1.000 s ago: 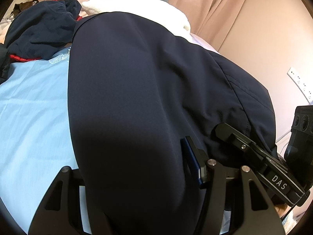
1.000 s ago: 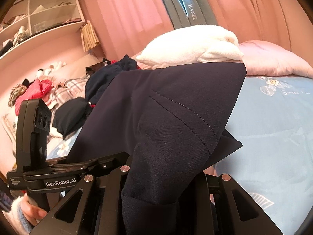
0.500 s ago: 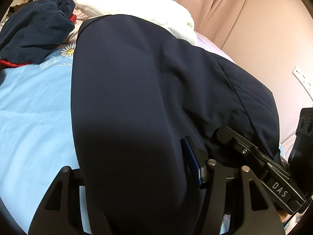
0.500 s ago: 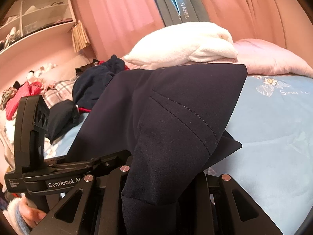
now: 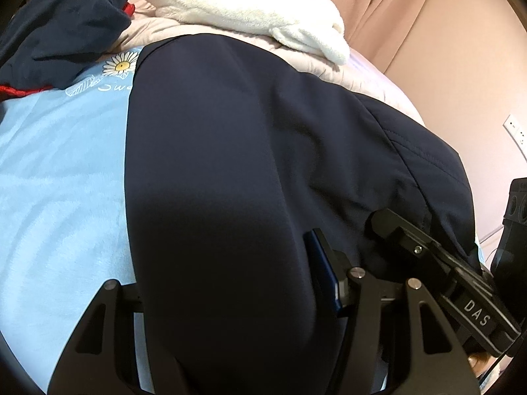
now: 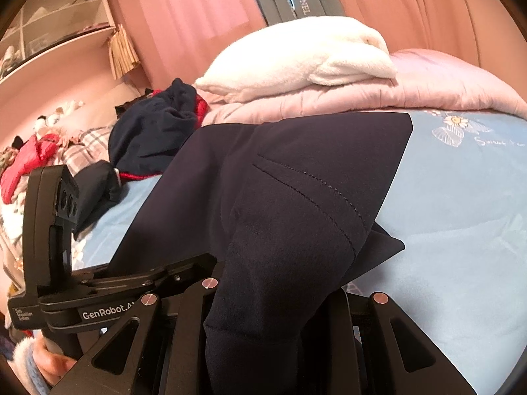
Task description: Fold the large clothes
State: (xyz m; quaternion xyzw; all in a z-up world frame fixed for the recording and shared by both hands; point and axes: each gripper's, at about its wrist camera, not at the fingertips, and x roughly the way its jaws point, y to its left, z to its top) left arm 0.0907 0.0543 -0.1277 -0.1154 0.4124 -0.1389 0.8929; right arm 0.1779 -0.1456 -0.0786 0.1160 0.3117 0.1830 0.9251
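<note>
- The navy garment (image 5: 230, 164) is held spread above the light blue bedsheet (image 5: 59, 181), its far edge near the pink quilt (image 6: 444, 82), presumably so it can be laid flat for folding.
- The left gripper (image 5: 237, 296) is seen clamped on a thick bundle of the fabric.
- The right gripper (image 6: 273, 335) is clenched on a bunched edge, keeping the cloth taut between both.
- A white blanket (image 6: 313, 52) and a heap of dark clothes (image 6: 154, 131) are left aside, well apart from the landing area.
</note>
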